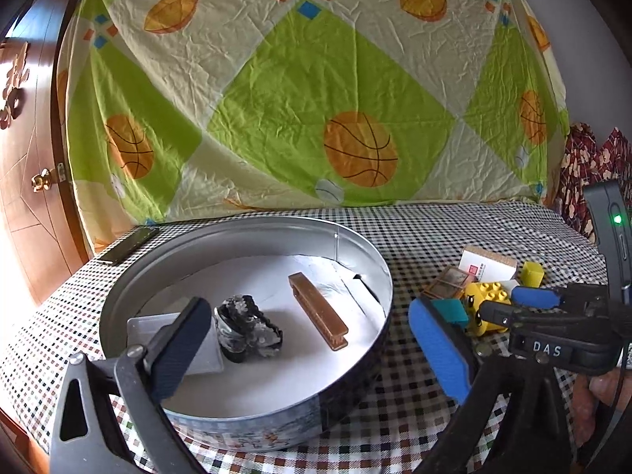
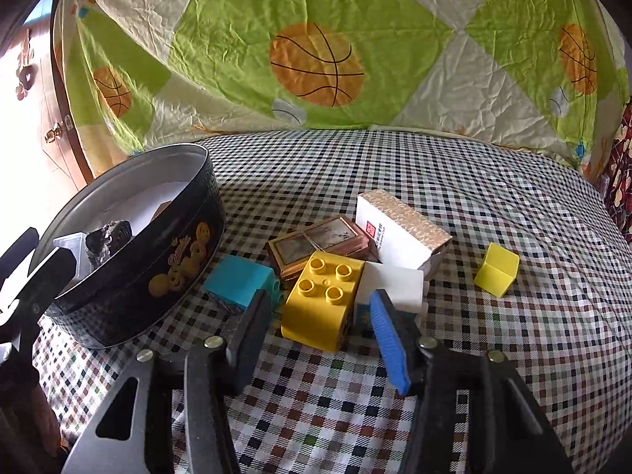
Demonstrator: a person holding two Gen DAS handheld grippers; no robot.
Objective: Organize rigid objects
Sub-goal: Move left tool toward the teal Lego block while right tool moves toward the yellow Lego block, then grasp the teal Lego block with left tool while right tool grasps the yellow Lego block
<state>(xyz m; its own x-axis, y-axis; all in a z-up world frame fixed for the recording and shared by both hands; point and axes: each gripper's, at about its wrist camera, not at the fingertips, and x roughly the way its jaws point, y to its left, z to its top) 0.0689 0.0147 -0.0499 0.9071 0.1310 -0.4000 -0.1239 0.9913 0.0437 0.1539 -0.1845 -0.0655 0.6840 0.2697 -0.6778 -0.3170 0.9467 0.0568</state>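
A chunky yellow plastic building brick [image 2: 322,308] with four round studs on top sits on the checked tablecloth [image 2: 493,205] just ahead of the right gripper [image 2: 320,341], lying in the gap between its dark left finger and blue-padded right finger [image 2: 389,345], with neither pad yet pressing on it; its longer side runs away from the fingers, so the jaws, half-narrowed, look set to close across its short width. The right hand is clearly the nearer one. Beyond the fingertips crowd a teal plastic block [image 2: 237,282], a brown framed rectangular case [image 2: 316,243], a flat white block [image 2: 393,284] and a white-and-gold cardboard box [image 2: 403,229]; a small yellow cube [image 2: 497,269] stands apart, off to the right finger's side. Left of the fingers, the round black biscuit tin [image 2: 138,276] already holds several items. The left gripper [image 1: 308,349] hangs spread wide and empty at the tin's near edge [image 1: 245,430], its left finger over the inside and its blue finger outside the wall.
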